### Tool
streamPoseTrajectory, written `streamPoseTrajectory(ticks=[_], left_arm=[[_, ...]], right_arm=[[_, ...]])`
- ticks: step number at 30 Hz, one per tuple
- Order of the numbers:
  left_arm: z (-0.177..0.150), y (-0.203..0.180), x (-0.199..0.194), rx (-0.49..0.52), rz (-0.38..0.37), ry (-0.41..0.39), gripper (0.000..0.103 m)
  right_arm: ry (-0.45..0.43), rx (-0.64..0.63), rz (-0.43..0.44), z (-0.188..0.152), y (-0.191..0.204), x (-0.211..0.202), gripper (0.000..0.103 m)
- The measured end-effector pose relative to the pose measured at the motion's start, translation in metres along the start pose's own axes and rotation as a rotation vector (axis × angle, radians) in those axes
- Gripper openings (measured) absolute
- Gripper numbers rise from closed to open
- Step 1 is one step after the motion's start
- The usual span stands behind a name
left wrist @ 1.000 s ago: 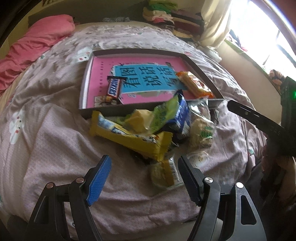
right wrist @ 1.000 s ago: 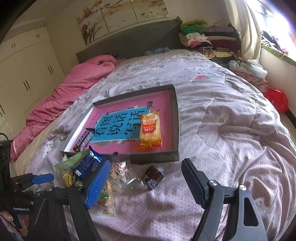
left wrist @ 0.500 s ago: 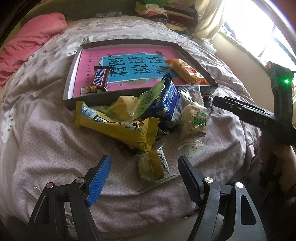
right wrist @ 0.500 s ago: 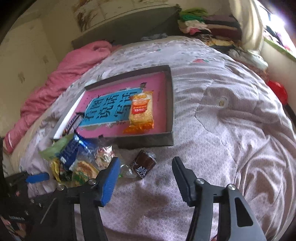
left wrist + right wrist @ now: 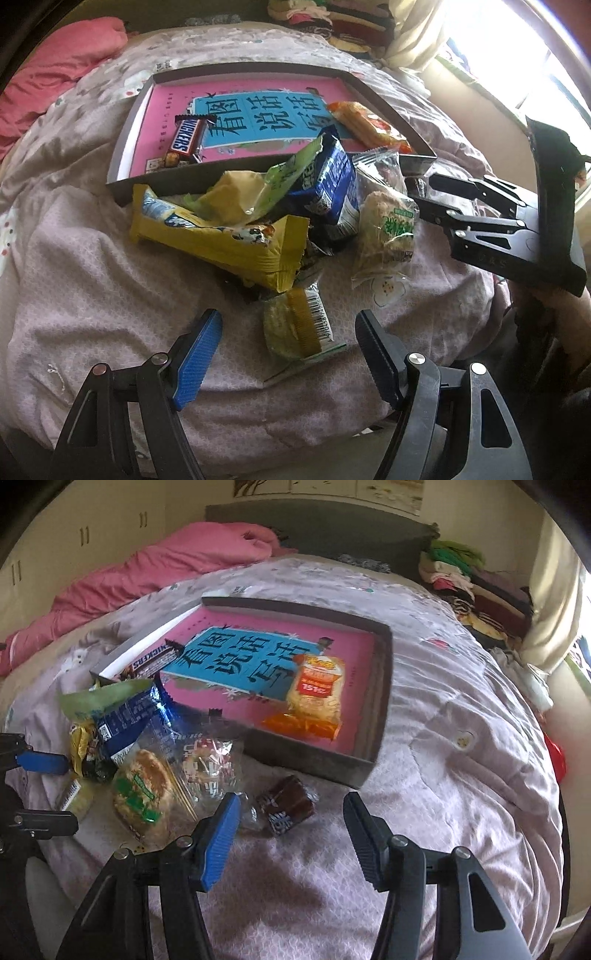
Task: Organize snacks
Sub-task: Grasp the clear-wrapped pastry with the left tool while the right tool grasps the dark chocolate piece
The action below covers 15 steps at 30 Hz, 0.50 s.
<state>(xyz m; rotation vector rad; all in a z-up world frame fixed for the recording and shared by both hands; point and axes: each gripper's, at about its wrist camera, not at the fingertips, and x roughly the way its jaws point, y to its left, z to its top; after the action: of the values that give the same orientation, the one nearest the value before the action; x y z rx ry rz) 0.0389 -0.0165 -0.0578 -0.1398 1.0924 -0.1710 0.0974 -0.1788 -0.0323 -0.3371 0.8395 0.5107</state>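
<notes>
A grey tray [image 5: 122, 162] with a pink and blue lining lies on the bed and holds a Snickers bar [image 5: 186, 140] and an orange cracker pack [image 5: 365, 123]. In front of it lies a heap of snacks: a long yellow pack [image 5: 221, 240], a blue pack [image 5: 332, 184], a clear-wrapped cake [image 5: 388, 229]. My left gripper [image 5: 288, 321] is open over a small green-and-gold packet [image 5: 295, 328]. My right gripper [image 5: 291, 801] hangs low over a brown wrapped sweet [image 5: 286, 808]. Its jaws are closing, and the sweet lies between the tips with no pad pressing on it.
The pale lilac quilt [image 5: 461, 775] covers the bed, with a pink duvet [image 5: 147, 576] bunched at the far left. Folded clothes [image 5: 469, 587] are stacked at the far right by a curtain. A person's hand [image 5: 565, 306] holds the right gripper's handle.
My right gripper has sunk toward the brown sweet, rolled, and its jaws have narrowed. The left gripper has tilted slightly; its jaws stay as wide as before.
</notes>
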Motion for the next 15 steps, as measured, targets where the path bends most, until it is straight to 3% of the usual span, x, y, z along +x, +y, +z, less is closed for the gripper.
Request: streamPoseTrajectory(ticks=[8,15], left_arm=[[-0.001,-0.007,0.006,0.011,0.009,0.007,0.076],[0.001,0.0,0.01,-0.05,-0.017,0.011,0.052]], right_arm=[[0.028,0.001,0.03,0.005,0.001,0.012,0.037],[0.007,0.197,0.147,0.0,-0.027,0.0,0.036]])
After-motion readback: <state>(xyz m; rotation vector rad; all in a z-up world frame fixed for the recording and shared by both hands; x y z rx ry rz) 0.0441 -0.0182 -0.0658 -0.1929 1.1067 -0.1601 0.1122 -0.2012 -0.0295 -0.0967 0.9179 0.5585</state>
